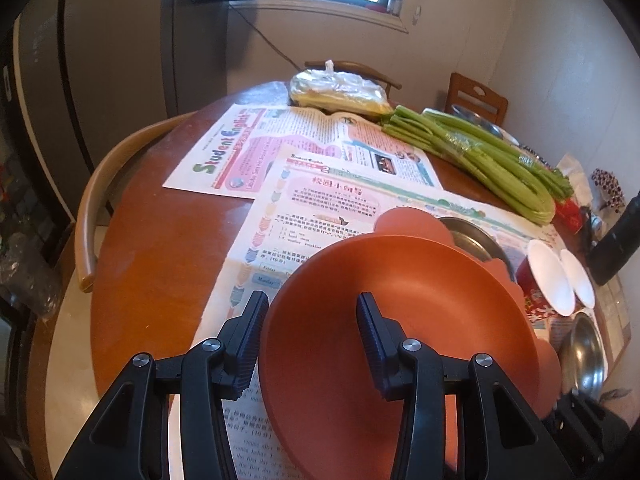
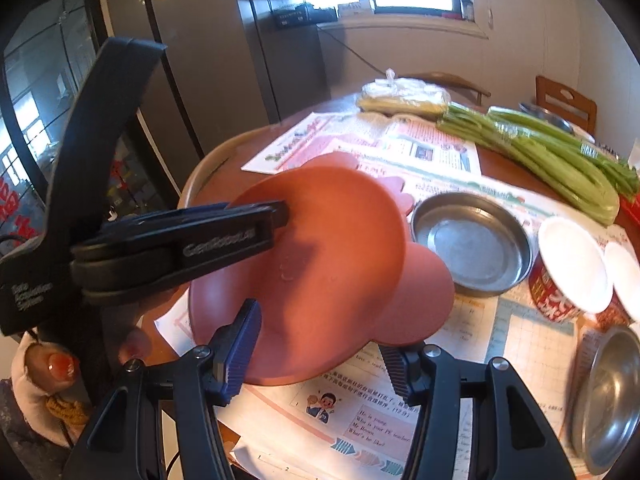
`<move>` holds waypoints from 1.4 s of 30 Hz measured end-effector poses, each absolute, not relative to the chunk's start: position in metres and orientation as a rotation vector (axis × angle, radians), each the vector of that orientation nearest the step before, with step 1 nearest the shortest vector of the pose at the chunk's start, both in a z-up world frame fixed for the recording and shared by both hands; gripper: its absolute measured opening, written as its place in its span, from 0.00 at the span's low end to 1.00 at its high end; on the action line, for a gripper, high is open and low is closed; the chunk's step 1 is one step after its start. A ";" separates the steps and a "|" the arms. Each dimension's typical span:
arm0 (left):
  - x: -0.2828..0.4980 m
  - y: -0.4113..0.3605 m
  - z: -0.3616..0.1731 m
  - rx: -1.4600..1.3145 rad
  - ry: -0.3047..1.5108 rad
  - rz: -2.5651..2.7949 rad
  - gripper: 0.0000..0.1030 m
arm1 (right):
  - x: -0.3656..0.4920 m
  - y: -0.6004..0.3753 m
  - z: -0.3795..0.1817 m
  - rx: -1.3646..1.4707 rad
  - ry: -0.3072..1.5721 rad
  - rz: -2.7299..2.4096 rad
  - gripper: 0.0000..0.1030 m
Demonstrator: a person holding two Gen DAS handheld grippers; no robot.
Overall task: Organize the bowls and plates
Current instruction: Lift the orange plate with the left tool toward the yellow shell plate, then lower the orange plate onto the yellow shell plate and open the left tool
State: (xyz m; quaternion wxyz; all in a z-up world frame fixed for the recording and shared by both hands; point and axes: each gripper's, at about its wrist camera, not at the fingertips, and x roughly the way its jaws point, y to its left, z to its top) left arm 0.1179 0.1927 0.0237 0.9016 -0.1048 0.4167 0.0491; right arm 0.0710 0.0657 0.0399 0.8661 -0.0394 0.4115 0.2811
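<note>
Blue-padded left gripper is clamped on the near rim of the orange plate, which is held tilted above the newspaper. Right gripper is part-open around the plate's lobed edge; contact cannot be confirmed. Risk: with a single rim grip, the plate could pivot and slip. Room is limited rightward by the steel dish and paper cups; open tabletop is left.

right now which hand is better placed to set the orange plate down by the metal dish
Left: the left gripper already clamps the orange plate's rim. The right gripper only straddles its near edge.
</note>
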 end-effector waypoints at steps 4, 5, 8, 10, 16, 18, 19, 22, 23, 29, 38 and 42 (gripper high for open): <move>0.127 0.192 0.017 -0.194 0.883 0.101 0.45 | 0.074 0.069 0.033 -0.052 0.898 0.588 0.56; 0.129 0.192 0.016 -0.192 0.886 0.102 0.45 | 0.073 0.070 0.032 -0.045 0.903 0.585 0.56; 0.136 0.195 0.012 -0.181 0.900 0.106 0.45 | 0.072 0.074 0.029 -0.032 0.923 0.596 0.57; 0.139 0.194 0.009 -0.175 0.906 0.098 0.45 | 0.071 0.080 0.026 -0.040 0.935 0.613 0.57; 0.143 0.188 0.004 -0.143 0.900 0.099 0.45 | 0.069 0.091 0.018 -0.074 0.933 0.584 0.57; 0.143 0.191 0.004 -0.155 0.900 0.099 0.45 | 0.071 0.088 0.015 -0.057 0.941 0.581 0.57; 0.143 0.193 0.003 -0.160 0.902 0.102 0.45 | 0.072 0.086 0.014 -0.040 0.949 0.581 0.57; 0.140 0.196 0.001 -0.140 0.907 0.122 0.45 | 0.074 0.081 0.010 -0.019 0.959 0.588 0.57; 0.138 0.196 -0.001 -0.123 0.912 0.131 0.45 | 0.074 0.079 0.010 -0.013 0.956 0.589 0.57; 0.139 0.193 -0.017 -0.095 0.946 0.153 0.46 | 0.070 0.074 0.014 -0.013 0.945 0.593 0.58; 0.141 0.191 -0.023 -0.098 0.955 0.159 0.47 | 0.066 0.056 0.023 -0.039 0.891 0.589 0.58; 0.139 0.194 -0.023 -0.122 0.966 0.161 0.47 | 0.062 0.063 0.023 -0.069 0.891 0.615 0.58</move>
